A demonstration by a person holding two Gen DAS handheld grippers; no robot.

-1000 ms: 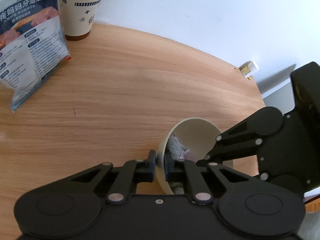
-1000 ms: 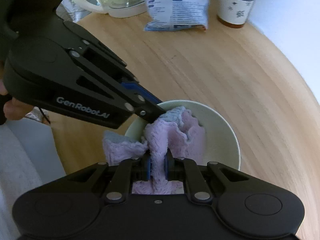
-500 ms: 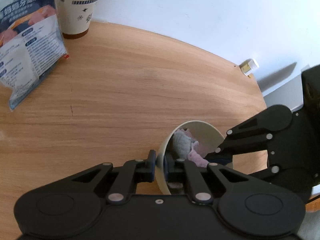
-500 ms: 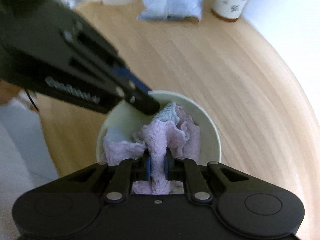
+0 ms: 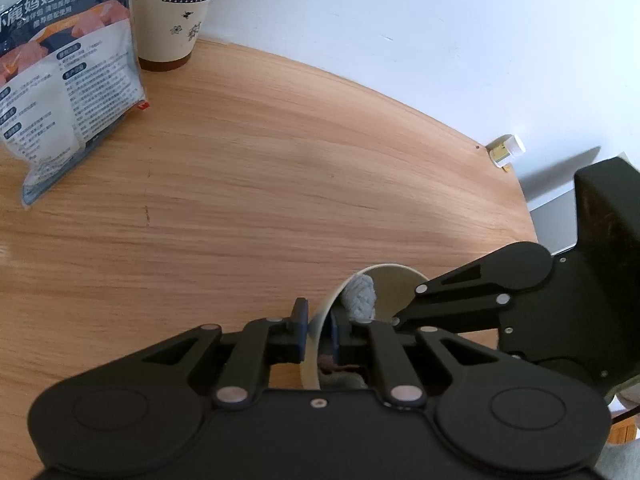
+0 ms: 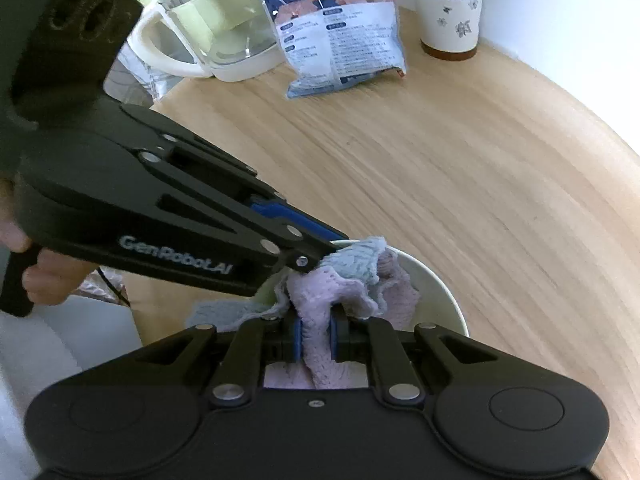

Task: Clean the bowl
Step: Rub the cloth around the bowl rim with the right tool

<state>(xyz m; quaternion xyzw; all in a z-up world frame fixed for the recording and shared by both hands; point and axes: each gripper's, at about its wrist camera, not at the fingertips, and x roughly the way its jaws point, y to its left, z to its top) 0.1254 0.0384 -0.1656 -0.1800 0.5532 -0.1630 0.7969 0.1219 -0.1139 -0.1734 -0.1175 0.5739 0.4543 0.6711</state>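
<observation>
Wooden bench (image 5: pixel 280 168) against a white wall, rounded edge, carrying the cream bowl (image 6: pixel 440 300) near its front edge. Left gripper (image 5: pixel 318 334) closed on the bowl's rim, one of the fingers (image 5: pixel 299 330) outside the wall and the other inside. Right gripper (image 6: pixel 314 338) clamped on a pink-and-grey fleecy cloth (image 6: pixel 360 280), bunched inside the bowl with a flap spilling over the near rim. Bowl judged rigid, light and smooth-walled, probably slippery under a narrow rim pinch and liable to tip or skid when the cloth is pushed sideways; rim hold as taken looks the sensible place, braced against the wiping load. Cloth soft, limp and compressible, best kept gripped at a thick fold. Writing noted: "GenRobot.AI" on the left gripper body seen from the right wrist; Chinese text on a blue pouch (image 6: pixel 340 28), partly legible as "小鹿妈妈牙缝刷". Patterned paper cup (image 6: pixel 448 4) beside it, no readable wording. Glass kettle (image 6: pixel 216 20) behind, unlabelled.
</observation>
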